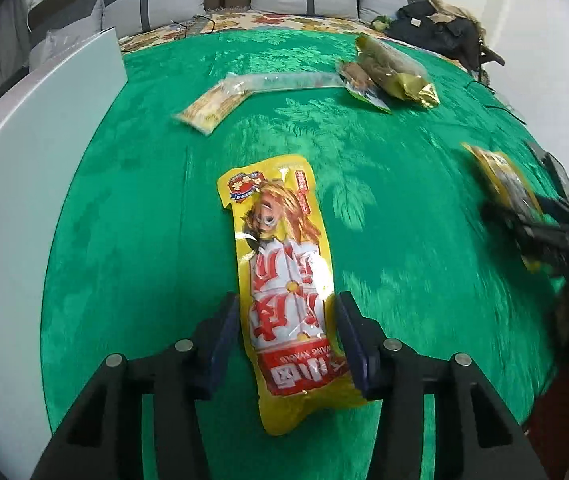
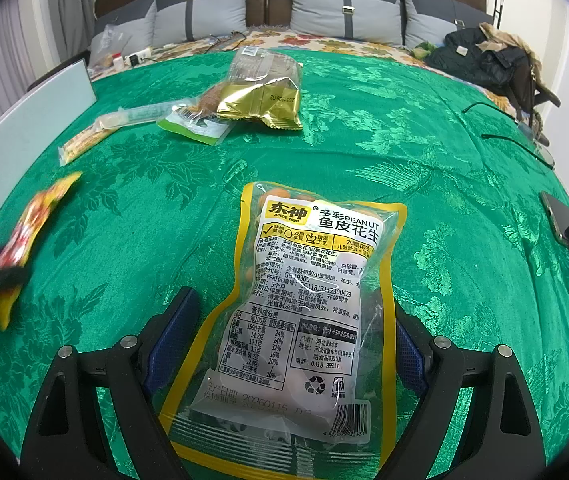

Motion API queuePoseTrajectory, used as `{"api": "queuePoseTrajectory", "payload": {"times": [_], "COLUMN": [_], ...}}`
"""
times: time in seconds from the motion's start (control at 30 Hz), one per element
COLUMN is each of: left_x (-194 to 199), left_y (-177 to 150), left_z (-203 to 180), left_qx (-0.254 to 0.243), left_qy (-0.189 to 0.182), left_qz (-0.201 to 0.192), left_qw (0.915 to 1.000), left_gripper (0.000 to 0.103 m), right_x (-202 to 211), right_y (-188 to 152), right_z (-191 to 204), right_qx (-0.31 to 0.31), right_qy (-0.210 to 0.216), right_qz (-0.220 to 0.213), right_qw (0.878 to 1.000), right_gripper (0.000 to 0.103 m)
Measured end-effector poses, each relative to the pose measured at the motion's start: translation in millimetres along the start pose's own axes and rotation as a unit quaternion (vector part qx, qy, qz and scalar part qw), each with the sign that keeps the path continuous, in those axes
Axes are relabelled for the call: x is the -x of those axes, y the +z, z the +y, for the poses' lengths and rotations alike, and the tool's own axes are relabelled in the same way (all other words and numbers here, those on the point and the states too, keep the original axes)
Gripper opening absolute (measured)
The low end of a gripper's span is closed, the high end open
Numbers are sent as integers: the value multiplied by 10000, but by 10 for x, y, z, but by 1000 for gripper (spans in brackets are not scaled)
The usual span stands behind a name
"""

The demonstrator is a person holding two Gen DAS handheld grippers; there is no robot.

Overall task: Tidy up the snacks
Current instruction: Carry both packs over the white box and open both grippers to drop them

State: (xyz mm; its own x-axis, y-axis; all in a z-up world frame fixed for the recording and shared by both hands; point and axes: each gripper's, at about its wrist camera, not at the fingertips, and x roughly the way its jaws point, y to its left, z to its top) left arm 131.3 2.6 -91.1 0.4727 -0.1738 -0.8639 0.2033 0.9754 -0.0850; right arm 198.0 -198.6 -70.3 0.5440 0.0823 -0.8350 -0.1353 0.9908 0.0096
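A: Left gripper?
B: Clamped on yellow sausage pack, above green bedspread.
A: Right gripper?
B: Closed around peanut bag; gold packet well beyond.

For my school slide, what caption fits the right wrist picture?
Right gripper holding a clear yellow-edged peanut packet above the green patterned bedspread.
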Motion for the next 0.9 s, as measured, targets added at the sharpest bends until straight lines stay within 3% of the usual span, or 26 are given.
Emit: {"api": "queuePoseTrajectory", "payload": {"times": [0.03, 0.1, 0.2, 0.23, 0.37, 0.47, 0.53, 0.57, 0.6, 0.67, 0.77, 0.9], "left_x": [9, -8, -98, -145, -268, -235, -166, -138, -125, -78, 42, 234], "left_y": [-23, -5, 104, 151, 255, 230, 215, 208, 192, 135, 50, -19], "left_z": [15, 31, 40, 24, -102, -64, -35, -17, 16, 84, 183, 274], "left_qx": [37, 142, 309, 308, -57, -30, -46, -70, -64, 18, 240, 635], "left_qy": [-50, 4, 106, 178, 527, 424, 414, 397, 395, 252, -17, -462], "left_qz": [24, 35, 48, 68, 242, 244, 111, 128, 175, 163, 47, -142], "left_qw": [10000, 9999, 9995, 9993, 9983, 9988, 9991, 9991, 9990, 9995, 9997, 9968], "left_gripper": [70, 86, 87, 93, 96, 86, 50, 48, 48, 48, 48, 48], "right_x": [0, 0, 0, 0, -21, -105, -157, -171, -152, -113, 42, 284], "right_y": [0, 0, 1, 1, 43, 213, 312, 362, 406, 451, 441, 341], "right_z": [4, 3, 2, 2, 7, -6, -20, -37, -74, -172, -337, -464], "right_qx": [0, 2, 1, -1, 22, -69, -75, -78, -165, -516, -1129, -1875], "right_qy": [1, -1, 2, 5, 20, 39, 69, 21, 31, 188, 578, 1374], "right_qz": [1, 1, 1, 1, 134, 820, 1212, 1358, 1400, 1495, 1368, 1057], "right_qw": [10000, 10000, 10000, 10000, 9999, 9966, 9926, 9907, 9900, 9872, 9825, 9668], "right_gripper": [90, 90, 90, 90, 90, 90, 88, 81, 66, 56, 56, 56]}}
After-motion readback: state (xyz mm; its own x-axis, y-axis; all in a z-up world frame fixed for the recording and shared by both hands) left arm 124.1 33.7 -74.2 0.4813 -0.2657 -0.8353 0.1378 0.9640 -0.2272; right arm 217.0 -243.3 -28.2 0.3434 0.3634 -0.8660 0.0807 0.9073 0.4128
